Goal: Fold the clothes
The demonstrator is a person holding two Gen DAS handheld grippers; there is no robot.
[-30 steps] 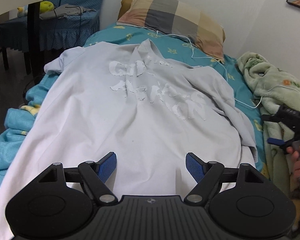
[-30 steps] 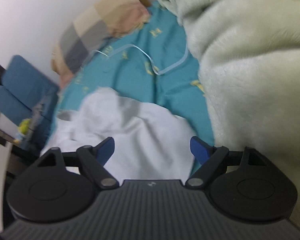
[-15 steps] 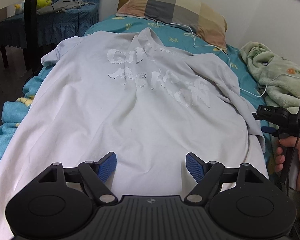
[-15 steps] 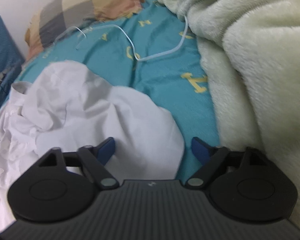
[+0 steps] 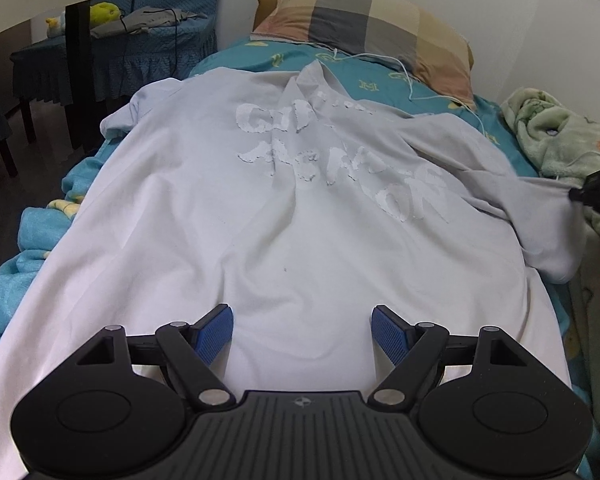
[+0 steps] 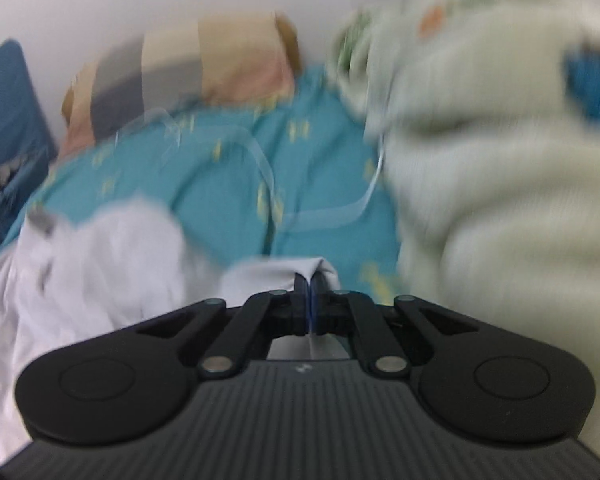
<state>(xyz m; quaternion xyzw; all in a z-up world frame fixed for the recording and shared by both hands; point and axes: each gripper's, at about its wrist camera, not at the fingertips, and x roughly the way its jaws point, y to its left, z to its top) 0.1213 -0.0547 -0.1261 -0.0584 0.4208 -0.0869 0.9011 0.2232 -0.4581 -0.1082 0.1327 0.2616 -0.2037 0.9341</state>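
While the pale T-shirt (image 5: pixel 284 216) lies spread flat on the bed (image 5: pixel 380 80), no fold shows; the right gripper (image 6: pixel 311 280) pinches its sleeve (image 5: pixel 540 200), the left gripper (image 5: pixel 302 332) hovers wide.

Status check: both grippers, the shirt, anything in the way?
Left gripper open, above the shirt hem. Right gripper shut on the sleeve, pulling it outward. White cable near the collar, green blanket beside the sleeve.

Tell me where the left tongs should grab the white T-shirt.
Grip the T-shirt at its left sleeve, coming in from the bed's left edge. That sleeve lies bunched and raised, giving an edge to pinch, mirroring the right tongs, already clamped on the right sleeve.
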